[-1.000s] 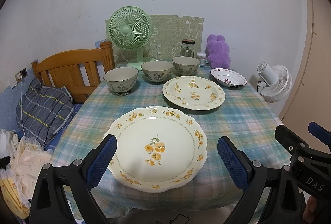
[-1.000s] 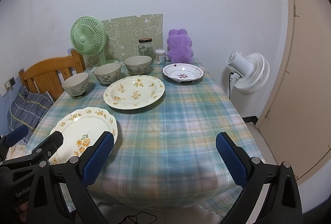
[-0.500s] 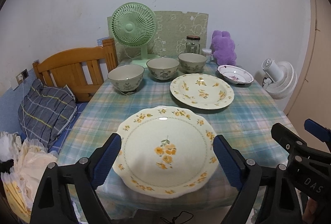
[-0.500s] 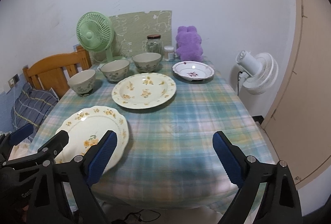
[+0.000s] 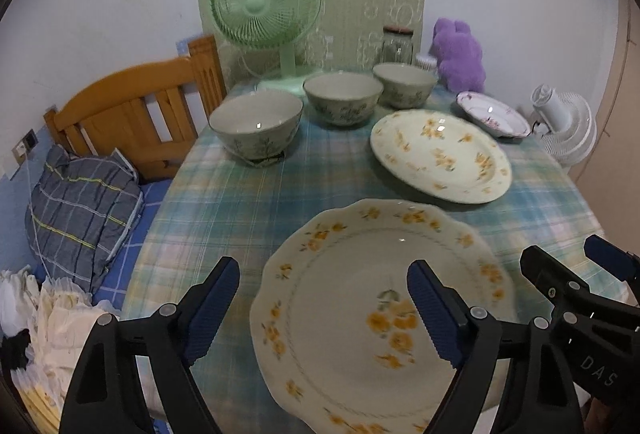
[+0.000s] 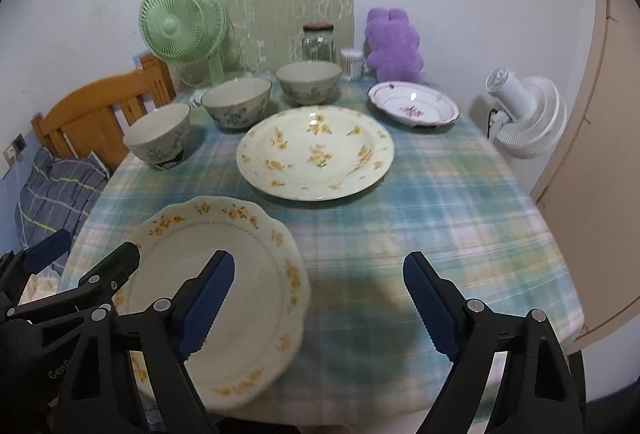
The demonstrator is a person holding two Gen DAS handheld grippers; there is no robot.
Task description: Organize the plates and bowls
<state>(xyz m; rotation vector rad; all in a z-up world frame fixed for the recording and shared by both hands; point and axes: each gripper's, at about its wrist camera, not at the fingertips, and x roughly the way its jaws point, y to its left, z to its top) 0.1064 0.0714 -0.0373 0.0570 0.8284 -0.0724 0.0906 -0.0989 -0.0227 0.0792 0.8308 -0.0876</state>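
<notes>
**Both grippers over the near plate**

The left gripper [image 5: 324,308] hangs over the scalloped plate [image 5: 360,298] at the near table edge, jaws closing but not touching it. The right gripper [image 6: 318,300] is also closing, empty, beside the plate's right rim. The three bowls [image 5: 256,127] stand behind on the checked tablecloth [image 6: 420,218].

Both wrist cameras look forward and down along their fingers from the near edge of the table [image 5: 248,209], toward the far wall. The left view sits close over the scalloped plate [image 5: 360,298] and takes in the bed at its left. The right view sits beside it, over bare cloth, with the white fan [image 6: 528,113] at its right. Both share the plates, bowls and green fan [image 6: 182,21].
</notes>
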